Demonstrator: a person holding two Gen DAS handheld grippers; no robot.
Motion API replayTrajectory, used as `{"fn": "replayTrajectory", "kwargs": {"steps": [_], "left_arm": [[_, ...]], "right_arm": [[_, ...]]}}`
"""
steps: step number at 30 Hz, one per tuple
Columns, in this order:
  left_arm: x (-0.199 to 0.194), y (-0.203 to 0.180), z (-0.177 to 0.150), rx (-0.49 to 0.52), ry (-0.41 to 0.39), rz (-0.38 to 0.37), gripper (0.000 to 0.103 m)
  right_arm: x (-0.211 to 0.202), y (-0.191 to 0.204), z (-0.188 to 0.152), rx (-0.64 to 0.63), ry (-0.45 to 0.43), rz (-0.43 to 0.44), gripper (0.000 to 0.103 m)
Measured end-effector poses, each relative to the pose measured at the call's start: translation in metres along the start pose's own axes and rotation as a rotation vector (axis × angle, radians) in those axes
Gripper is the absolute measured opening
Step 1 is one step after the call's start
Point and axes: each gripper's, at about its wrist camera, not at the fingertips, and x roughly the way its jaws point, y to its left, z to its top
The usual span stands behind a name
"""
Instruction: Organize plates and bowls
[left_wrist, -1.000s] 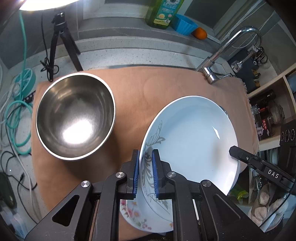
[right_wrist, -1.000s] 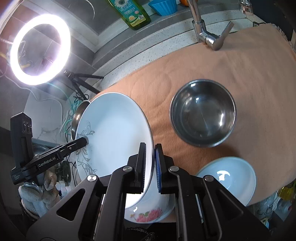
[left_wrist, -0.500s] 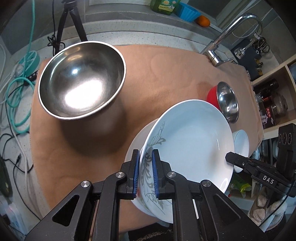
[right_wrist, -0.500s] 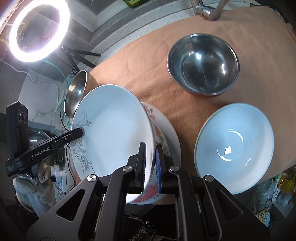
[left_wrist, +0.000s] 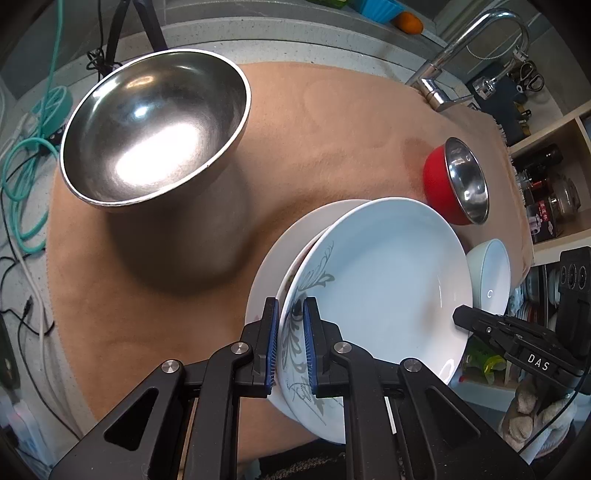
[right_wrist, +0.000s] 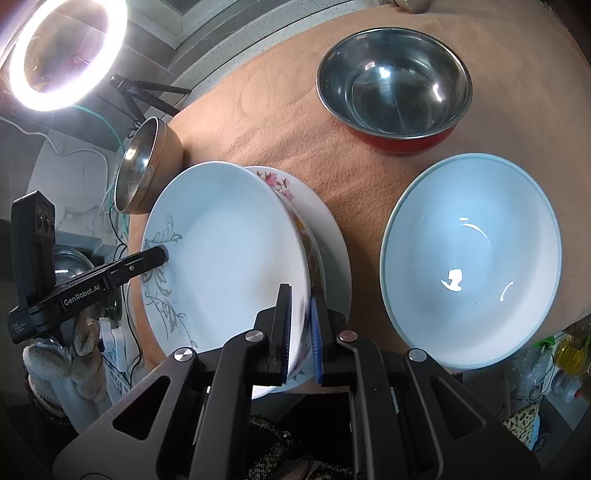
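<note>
Left wrist view: left gripper (left_wrist: 290, 345) pinches the near rim of the white plate (left_wrist: 380, 291); right gripper (right_wrist: 301, 334) pinches the opposite rim; it hangs tilted, directly above the floral plate (right_wrist: 291, 192) on the brown mat (left_wrist: 332, 122)

Opposed close views, shared plate (left_wrist: 373, 280).

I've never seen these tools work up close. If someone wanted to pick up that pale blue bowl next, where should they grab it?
Probably by its rim: the pale blue bowl sits upright and open, with a thin wall. One finger inside, one outside, from above at the near edge, which faces the right gripper.
</note>
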Motion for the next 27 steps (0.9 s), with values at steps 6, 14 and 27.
{"fn": "replayTrajectory", "kwargs": {"steps": [6,14,27], "left_arm": [[0.004,0.001,-0.002,-0.003,0.008,0.001,0.011],[0.009,-0.001,0.0,-0.003,0.011,0.006,0.011],[0.016,0.001,-0.001,-0.01,0.022,0.005,0.011]], "right_arm": [[0.004,0.0,-0.001,0.0,0.007,-0.004,0.01],[0.006,0.002,0.0,-0.016,0.007,-0.014,0.01],[0.01,0.011,0.001,-0.077,0.019,-0.052,0.01]]}}
